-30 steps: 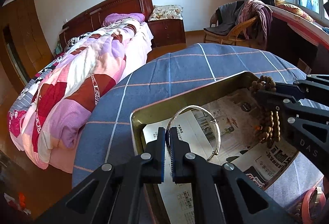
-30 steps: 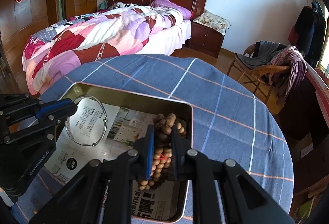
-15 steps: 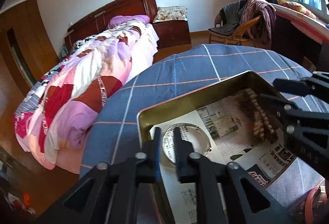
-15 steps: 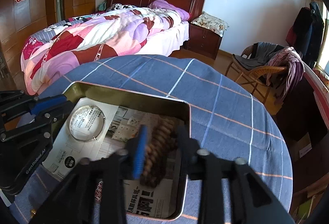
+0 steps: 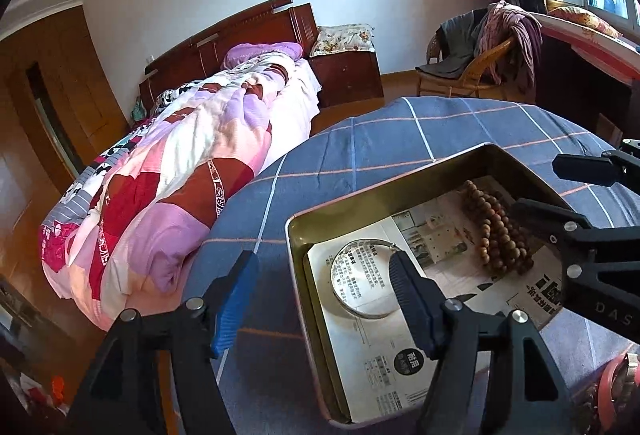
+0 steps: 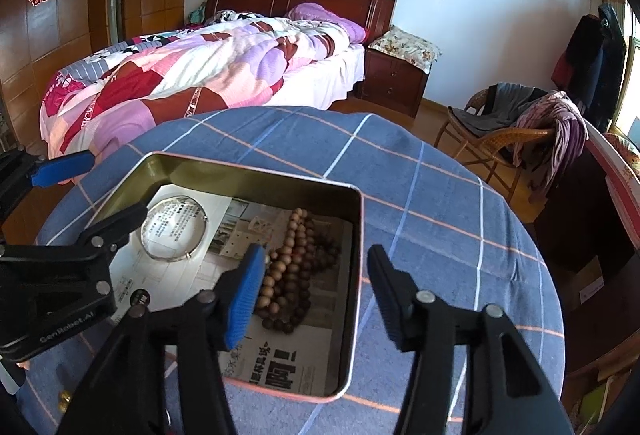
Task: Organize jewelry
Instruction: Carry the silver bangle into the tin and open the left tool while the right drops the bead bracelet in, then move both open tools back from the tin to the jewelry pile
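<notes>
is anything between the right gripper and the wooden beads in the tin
Nothing visible. The right gripper hangs open just above the wooden bead strand, which lies on the newspaper inside the tin. The silver bangle lies apart to the left, and the left gripper is open by it.

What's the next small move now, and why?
Probably lift both grippers clear of the tin. The left gripper and right gripper are open, the silver bangle and wooden bead string lie loose on the newspaper lining, so nothing needs gripping.
</notes>
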Action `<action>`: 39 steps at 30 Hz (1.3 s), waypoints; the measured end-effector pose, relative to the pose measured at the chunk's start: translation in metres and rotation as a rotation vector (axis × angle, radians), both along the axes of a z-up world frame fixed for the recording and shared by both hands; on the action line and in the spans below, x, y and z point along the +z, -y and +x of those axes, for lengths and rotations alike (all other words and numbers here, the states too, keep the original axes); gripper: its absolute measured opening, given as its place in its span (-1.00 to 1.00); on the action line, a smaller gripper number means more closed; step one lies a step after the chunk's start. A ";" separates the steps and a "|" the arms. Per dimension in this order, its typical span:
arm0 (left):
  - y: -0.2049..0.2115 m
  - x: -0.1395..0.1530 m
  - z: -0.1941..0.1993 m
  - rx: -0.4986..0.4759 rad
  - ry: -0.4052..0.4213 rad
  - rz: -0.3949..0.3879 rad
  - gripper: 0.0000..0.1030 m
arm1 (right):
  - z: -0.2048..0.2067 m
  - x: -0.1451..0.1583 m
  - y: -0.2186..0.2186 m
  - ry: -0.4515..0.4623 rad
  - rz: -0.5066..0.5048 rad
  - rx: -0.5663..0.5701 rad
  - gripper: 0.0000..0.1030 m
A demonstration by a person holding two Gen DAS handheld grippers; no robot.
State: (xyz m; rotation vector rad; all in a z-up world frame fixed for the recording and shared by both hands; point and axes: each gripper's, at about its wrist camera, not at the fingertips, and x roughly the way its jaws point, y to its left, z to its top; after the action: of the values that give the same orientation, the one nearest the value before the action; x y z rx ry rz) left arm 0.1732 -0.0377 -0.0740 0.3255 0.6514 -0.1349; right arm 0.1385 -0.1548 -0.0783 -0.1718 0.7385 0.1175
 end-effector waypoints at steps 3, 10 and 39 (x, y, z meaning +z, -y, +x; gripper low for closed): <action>-0.002 0.002 -0.007 0.002 0.003 -0.006 0.32 | -0.003 0.000 0.001 -0.004 -0.001 -0.001 0.12; -0.006 0.005 -0.027 -0.005 -0.001 -0.027 0.32 | -0.018 0.001 0.003 0.000 0.005 0.002 0.19; -0.012 -0.007 -0.100 -0.036 -0.036 -0.049 0.32 | -0.071 -0.001 0.006 0.014 -0.005 -0.010 0.36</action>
State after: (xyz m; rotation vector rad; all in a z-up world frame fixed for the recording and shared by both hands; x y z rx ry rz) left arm 0.0734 -0.0260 -0.0806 0.2884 0.6770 -0.1909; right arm 0.0673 -0.1610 -0.0796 -0.1735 0.7258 0.1046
